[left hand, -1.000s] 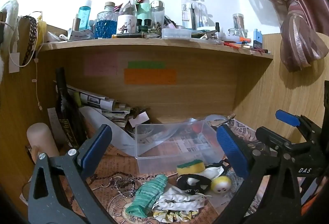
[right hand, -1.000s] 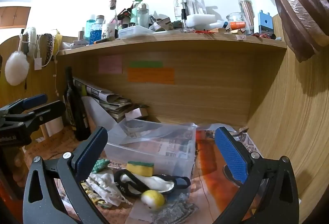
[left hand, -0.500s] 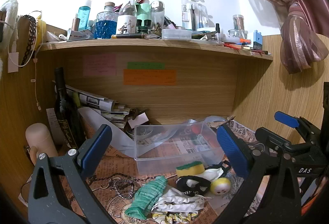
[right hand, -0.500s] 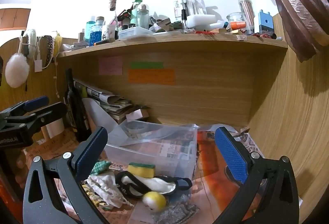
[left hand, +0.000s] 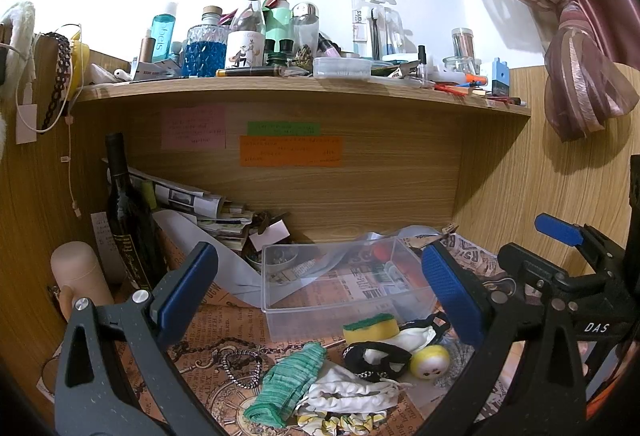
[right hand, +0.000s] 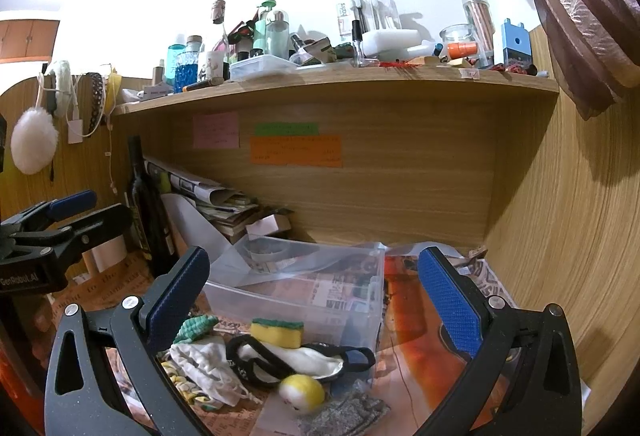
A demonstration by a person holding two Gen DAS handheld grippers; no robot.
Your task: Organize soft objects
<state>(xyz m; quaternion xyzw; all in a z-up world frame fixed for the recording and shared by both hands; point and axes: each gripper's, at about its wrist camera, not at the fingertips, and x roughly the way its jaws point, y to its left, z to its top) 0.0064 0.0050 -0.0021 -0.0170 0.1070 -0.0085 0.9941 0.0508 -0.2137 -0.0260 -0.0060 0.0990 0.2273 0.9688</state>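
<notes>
Lying in front of the clear rectangular plastic box are a folded green knitted cloth, a yellow sponge with a green top, a small yellow ball and crumpled white fabric. A dark glass bottle stands left. Little has changed since a second ago. Both the left gripper and the right gripper hover wide apart, holding nothing.
</notes>
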